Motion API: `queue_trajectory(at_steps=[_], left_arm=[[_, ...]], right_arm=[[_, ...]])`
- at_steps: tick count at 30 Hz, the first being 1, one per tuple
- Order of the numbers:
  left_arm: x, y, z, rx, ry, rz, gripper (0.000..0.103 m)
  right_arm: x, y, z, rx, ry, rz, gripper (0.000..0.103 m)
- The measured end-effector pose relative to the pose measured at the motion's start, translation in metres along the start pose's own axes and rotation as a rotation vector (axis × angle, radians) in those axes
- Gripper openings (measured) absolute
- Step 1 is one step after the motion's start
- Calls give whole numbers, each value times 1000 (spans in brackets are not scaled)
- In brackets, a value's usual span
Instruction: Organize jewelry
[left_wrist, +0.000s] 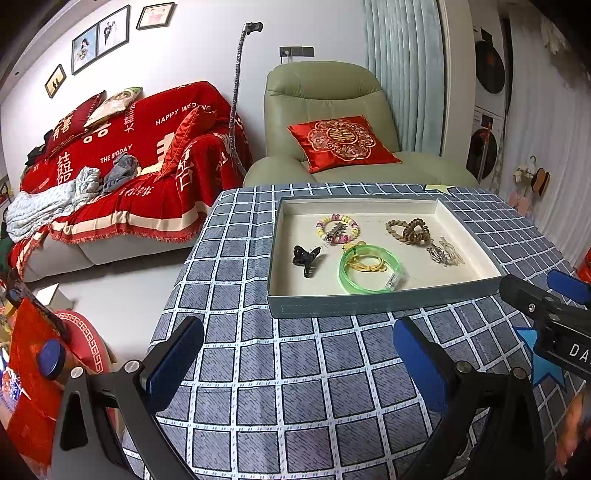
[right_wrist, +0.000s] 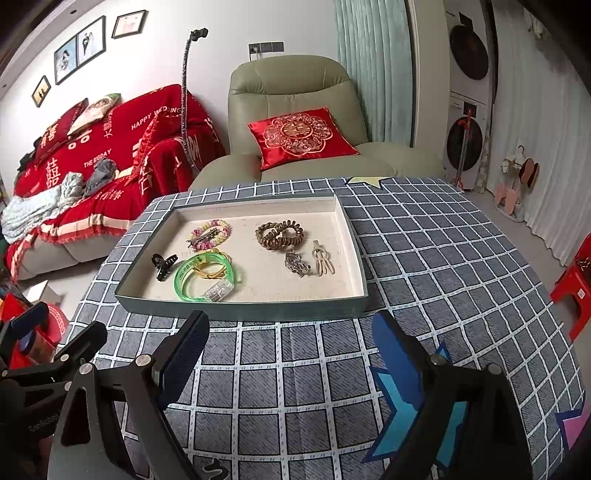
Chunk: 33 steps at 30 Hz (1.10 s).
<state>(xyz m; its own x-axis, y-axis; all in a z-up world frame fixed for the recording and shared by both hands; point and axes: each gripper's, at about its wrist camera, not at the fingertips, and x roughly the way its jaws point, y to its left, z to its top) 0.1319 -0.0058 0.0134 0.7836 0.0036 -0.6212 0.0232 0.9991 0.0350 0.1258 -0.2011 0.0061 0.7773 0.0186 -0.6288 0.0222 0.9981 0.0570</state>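
Note:
A grey-blue tray (left_wrist: 369, 302) with a cream lining sits on the checked tablecloth; it also shows in the right wrist view (right_wrist: 240, 312). In it lie a pastel bead bracelet (left_wrist: 338, 227), a black claw clip (left_wrist: 306, 258), a green bangle (left_wrist: 369, 269) around a yellow cord, brown coil hair ties (left_wrist: 410, 230), a silver pendant (left_wrist: 437, 254) and a cream clip (right_wrist: 322, 262). My left gripper (left_wrist: 299, 354) is open and empty in front of the tray. My right gripper (right_wrist: 291, 350) is open and empty, also in front of it.
Blue star stickers (right_wrist: 399, 402) lie on the cloth near the front right, a yellow star (right_wrist: 364, 181) at the far edge. A green armchair (left_wrist: 325, 110) with a red cushion and a red-covered sofa (left_wrist: 129, 166) stand behind the table. A red stool (right_wrist: 576, 284) is right.

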Motion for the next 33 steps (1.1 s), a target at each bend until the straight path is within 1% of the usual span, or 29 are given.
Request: queue_trajectory(at_steps=[33], left_arm=[[-3,2,-1,-7,5,-2,103]], right_arm=[[-6,12,3,-21,-10,15,91]])
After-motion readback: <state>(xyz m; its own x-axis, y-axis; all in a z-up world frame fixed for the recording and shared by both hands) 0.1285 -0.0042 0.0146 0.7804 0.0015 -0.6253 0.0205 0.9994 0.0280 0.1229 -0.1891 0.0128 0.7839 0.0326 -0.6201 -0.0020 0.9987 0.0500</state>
